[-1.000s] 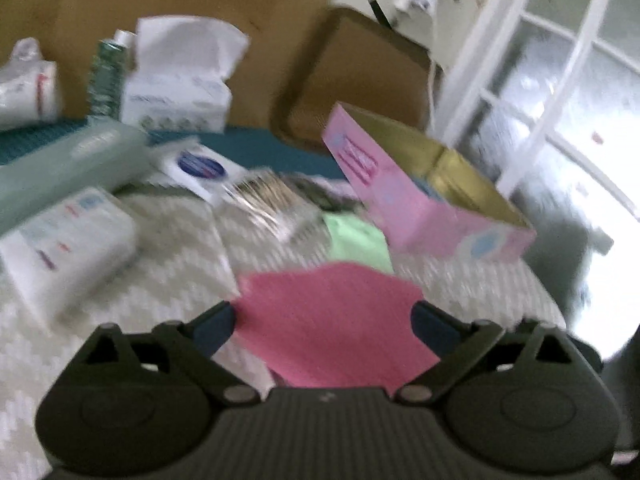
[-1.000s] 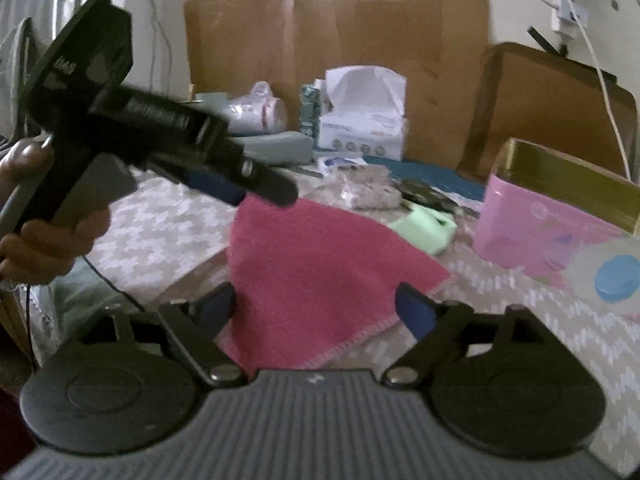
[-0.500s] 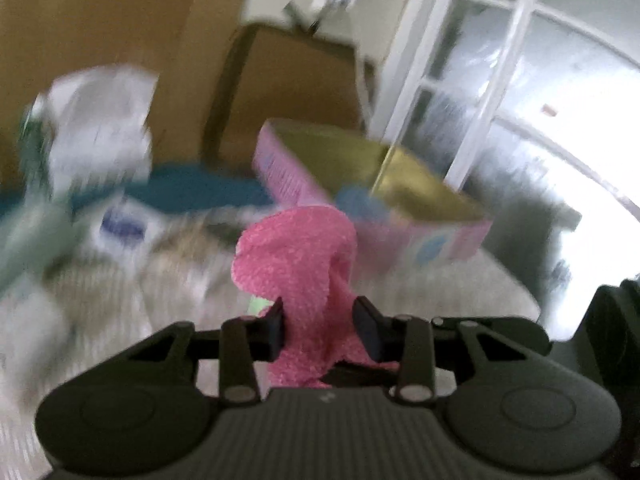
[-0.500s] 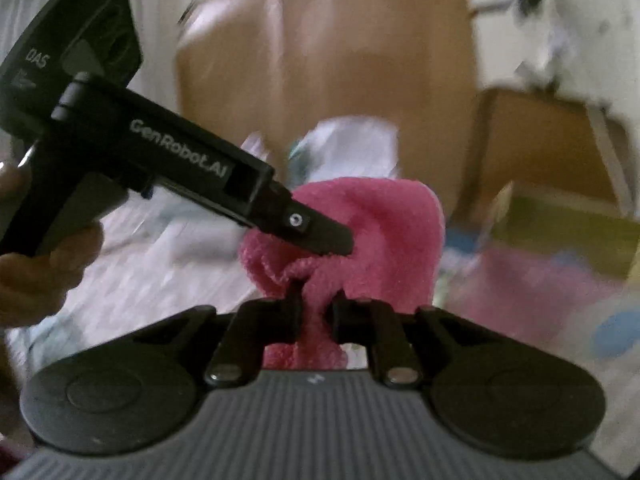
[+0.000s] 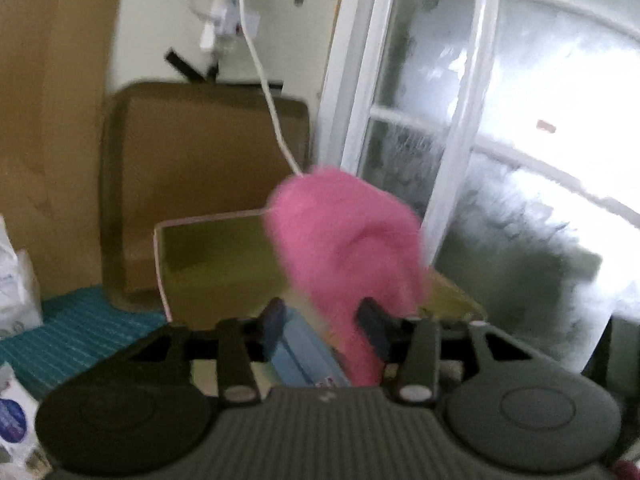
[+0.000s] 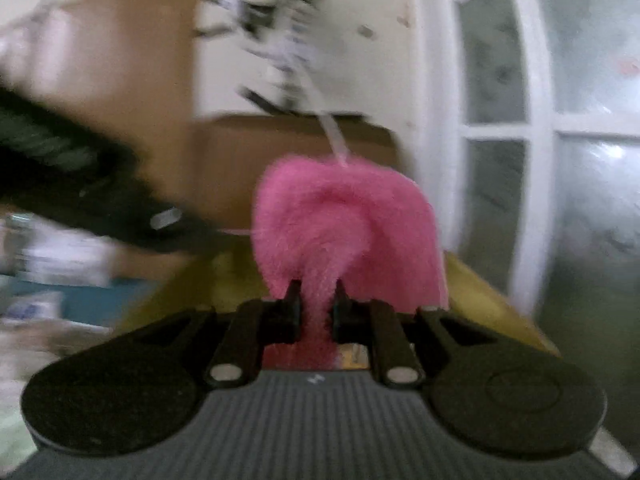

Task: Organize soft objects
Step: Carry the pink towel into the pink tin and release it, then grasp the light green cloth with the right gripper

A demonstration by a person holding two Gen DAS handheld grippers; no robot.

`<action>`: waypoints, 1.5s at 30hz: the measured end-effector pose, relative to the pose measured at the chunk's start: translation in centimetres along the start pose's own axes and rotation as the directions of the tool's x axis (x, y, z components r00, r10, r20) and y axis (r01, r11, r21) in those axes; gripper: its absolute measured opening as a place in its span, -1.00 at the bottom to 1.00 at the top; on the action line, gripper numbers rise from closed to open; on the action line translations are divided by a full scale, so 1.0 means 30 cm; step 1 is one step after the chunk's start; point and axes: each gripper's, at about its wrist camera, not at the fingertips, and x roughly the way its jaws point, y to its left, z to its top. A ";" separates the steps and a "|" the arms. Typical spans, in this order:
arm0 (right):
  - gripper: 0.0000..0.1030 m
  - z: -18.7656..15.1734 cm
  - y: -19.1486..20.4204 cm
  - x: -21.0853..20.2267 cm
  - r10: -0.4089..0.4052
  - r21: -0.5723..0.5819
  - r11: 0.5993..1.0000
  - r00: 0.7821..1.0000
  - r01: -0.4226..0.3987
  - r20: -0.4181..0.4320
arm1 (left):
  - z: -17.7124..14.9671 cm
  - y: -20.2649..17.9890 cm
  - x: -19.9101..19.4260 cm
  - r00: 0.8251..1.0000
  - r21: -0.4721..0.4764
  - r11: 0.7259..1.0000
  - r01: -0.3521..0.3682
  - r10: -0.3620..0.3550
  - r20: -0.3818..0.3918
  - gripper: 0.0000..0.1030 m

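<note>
Both grippers carry the pink towel (image 6: 344,232) over the open pink box (image 5: 208,256). The left gripper (image 5: 320,320) opens, its jaws slack around the cloth; the right gripper (image 6: 316,304) pinches it while easing. Next: release inside.

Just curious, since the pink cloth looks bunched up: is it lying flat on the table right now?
No: the pink cloth hangs bunched between the right tongs, above the open box.

White-framed frosted window (image 5: 500,152) glared at 3 o'clock; brown board (image 5: 48,120) leaned at 9; cream wall (image 5: 288,20) at 12.
</note>
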 end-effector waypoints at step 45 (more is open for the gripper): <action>-0.94 -0.116 0.552 -0.386 0.734 -0.010 0.624 0.591 -0.781 -0.335 | -0.555 0.501 -0.586 0.991 -0.364 0.922 -0.130 0.136 -0.011 0.40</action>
